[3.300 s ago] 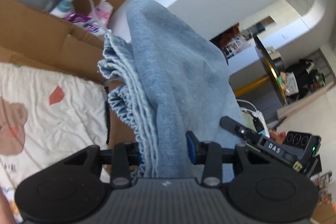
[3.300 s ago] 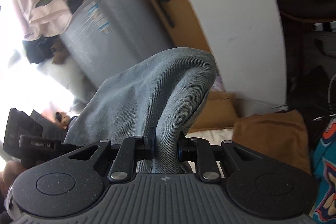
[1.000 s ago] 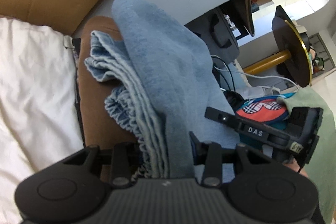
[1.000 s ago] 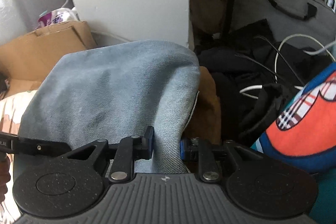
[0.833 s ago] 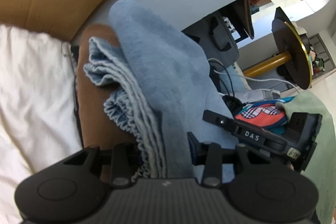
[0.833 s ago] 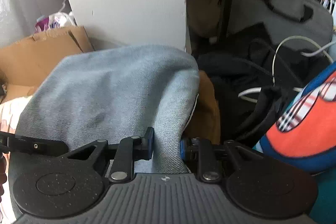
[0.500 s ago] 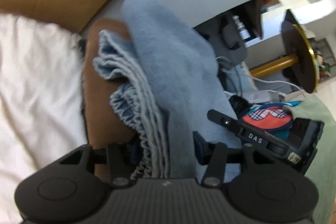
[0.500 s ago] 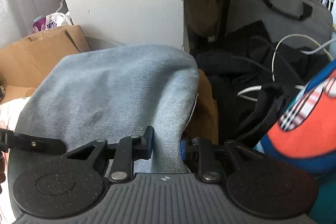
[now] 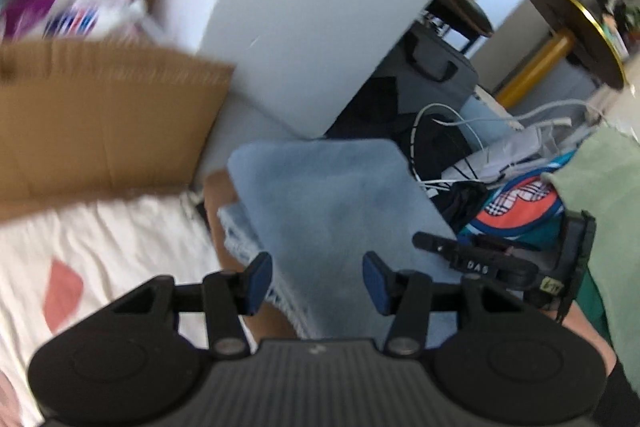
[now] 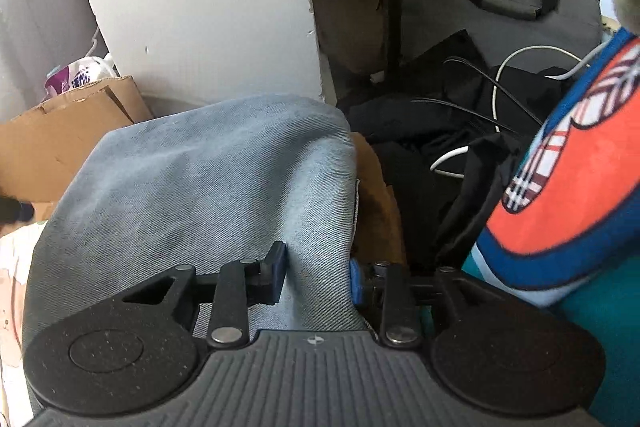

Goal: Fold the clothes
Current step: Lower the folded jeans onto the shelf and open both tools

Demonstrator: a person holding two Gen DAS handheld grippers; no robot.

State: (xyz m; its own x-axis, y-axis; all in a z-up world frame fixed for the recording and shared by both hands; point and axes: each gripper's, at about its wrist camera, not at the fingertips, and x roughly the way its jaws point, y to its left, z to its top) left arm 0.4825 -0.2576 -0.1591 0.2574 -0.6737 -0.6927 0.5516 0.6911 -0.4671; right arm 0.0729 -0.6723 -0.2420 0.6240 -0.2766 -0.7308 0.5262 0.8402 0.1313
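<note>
Jeans (image 9: 336, 203), folded into a thick blue block, lie just ahead of the left claw (image 9: 318, 281), long axis running away from it toward the white wall (image 9: 320, 7), frayed hems on its left side. That claw stands open, pads clear of the denim, having just widened. The right claw (image 10: 316, 277) has the fold's near edge between its pads; its jaws have just been opening, and whether they still press the cloth is hard to tell. Under the jeans a brown garment (image 10: 380, 211) shows only at the edges. Left of the left claw, a blurred cardboard box (image 9: 100, 115) holds packets (image 9: 88, 11); their kind is unclear.
</note>
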